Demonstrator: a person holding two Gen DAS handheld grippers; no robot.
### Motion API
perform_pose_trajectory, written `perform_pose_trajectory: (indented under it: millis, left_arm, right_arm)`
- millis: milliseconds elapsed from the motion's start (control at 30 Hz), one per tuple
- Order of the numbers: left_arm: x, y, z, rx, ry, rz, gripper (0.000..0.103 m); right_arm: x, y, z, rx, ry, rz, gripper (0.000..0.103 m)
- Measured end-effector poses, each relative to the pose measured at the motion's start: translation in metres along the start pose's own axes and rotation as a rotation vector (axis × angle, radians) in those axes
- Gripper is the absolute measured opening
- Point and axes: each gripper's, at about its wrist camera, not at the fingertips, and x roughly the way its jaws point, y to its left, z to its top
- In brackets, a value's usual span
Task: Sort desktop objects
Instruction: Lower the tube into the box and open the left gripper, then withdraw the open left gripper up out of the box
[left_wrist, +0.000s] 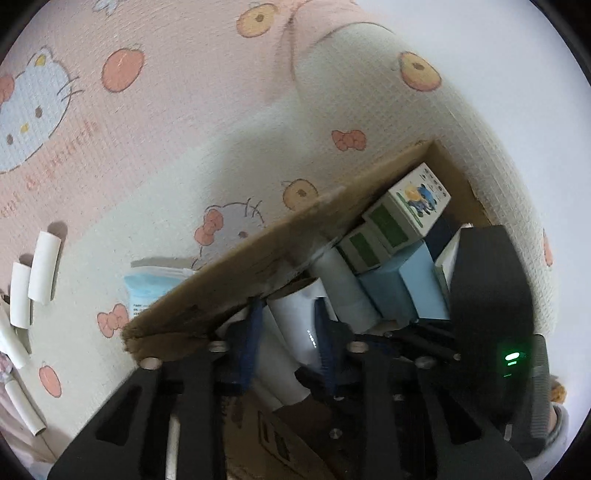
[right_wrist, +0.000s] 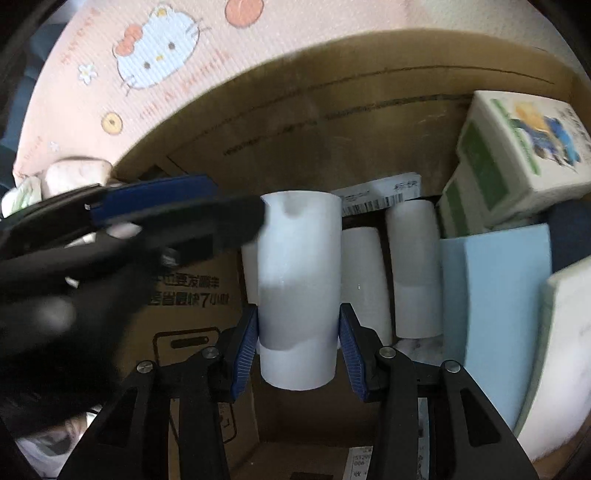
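The right gripper (right_wrist: 298, 350) is clamped on a white tube (right_wrist: 298, 291) over a cardboard box (right_wrist: 369, 122). The left gripper (left_wrist: 286, 332) has a tube between its blue pads (left_wrist: 248, 343); contact is unclear, its fingertips hidden. Beyond and right of the held tube, more tubes (right_wrist: 415, 269), a pale blue block (right_wrist: 495, 317) and green-labelled cartons (right_wrist: 517, 147) fill the box.

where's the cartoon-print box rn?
Cartoon box sits inside the cardboard box, upper right in the right wrist view, stacked atop a green-labelled box, above the blue box.
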Motion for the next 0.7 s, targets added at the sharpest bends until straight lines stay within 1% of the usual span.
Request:
perform_pose_trajectory:
  millis: [33,67,100,167,233,267,300,367,433,533,600,633,667,700]
  left_arm:
    - [0.001,0.004,0.001,-0.008,0.008,-0.006,0.009]
    - [0.001,0.008,0.002,-0.012,0.008,-0.010,0.006]
    - [0.000,0.011,0.001,-0.017,0.004,-0.015,0.006]
    - [-0.002,0.011,-0.001,0.005,-0.010,-0.021,0.006]
    - [-0.004,0.008,-0.004,0.062,-0.031,0.026,0.006]
    - [-0.004,0.009,-0.005,0.074,-0.036,0.043,0.006]
    - [-0.004,0.013,-0.006,0.079,-0.038,0.049,0.006]
    - [-0.005,0.021,-0.007,0.066,-0.054,0.022,0.006]
    - [-0.008,0.028,-0.005,0.034,-0.061,-0.025,0.006]
    - [-0.009,0.032,-0.004,0.000,-0.065,-0.075,0.008]
    - [-0.011,0.031,-0.004,0.006,-0.070,-0.089,0.011]
    - [-0.011,0.031,-0.005,0.009,-0.073,-0.094,0.016]
    - [-0.012,0.030,-0.006,0.012,-0.075,-0.105,0.024]
    - [-0.014,0.030,-0.007,0.010,-0.076,-0.129,0.028]
  right_arm:
    - [0.003,0.003,0.002,-0.012,0.019,-0.018,0.041]
    - [0.006,0.005,0.003,-0.025,0.034,-0.028,0.041]
    - [0.010,0.008,0.005,-0.041,0.050,-0.036,0.041]
    - [0.014,0.012,0.009,-0.073,0.067,-0.092,0.041]
    - [0.019,0.013,0.014,-0.080,0.092,-0.120,0.041]
    - [0.020,0.013,0.016,-0.078,0.096,-0.123,0.041]
    - [0.023,0.012,0.018,-0.076,0.117,-0.127,0.041]
    - [0.025,0.013,0.021,-0.079,0.130,-0.125,0.041]
    - [0.025,0.012,0.022,-0.089,0.140,-0.120,0.041]
    - [0.025,0.012,0.023,-0.103,0.138,-0.136,0.041]
    - [0.024,0.015,0.024,-0.119,0.135,-0.161,0.041]
    - [0.022,0.016,0.024,-0.127,0.126,-0.173,0.041]
    - [0.020,0.018,0.024,-0.133,0.117,-0.174,0.041]
    - [0.019,0.019,0.024,-0.131,0.115,-0.169,0.041]
